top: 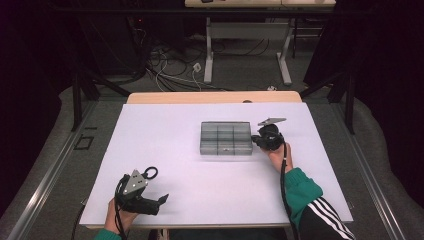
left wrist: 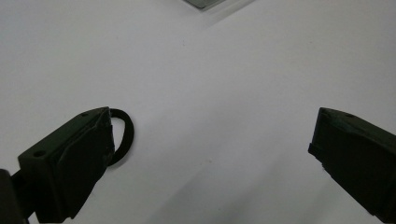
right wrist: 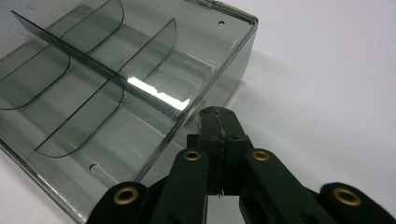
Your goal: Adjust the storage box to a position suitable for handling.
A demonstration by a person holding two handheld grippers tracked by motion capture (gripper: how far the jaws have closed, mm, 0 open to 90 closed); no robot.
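A clear grey plastic box (top: 226, 138) with several empty compartments sits at the middle of the white table. My right gripper (top: 254, 139) rests at the box's right wall, held by a hand in a green sleeve. In the right gripper view its jaws (right wrist: 218, 122) are shut with nothing between them, their tips just outside the wall of the box (right wrist: 116, 93). My left gripper (top: 156, 190) lies low at the front left, open. Its jaws (left wrist: 212, 126) stand wide apart over bare table. A small black ring (top: 150, 173) lies beside it, partly hidden behind one jaw (left wrist: 123, 135).
The white tabletop (top: 170, 150) stretches between both hands. Past its far edge is a wooden strip (top: 215, 97), then a floor with cables and a desk frame (top: 245, 35). A corner of the box (left wrist: 205, 3) shows at the top of the left gripper view.
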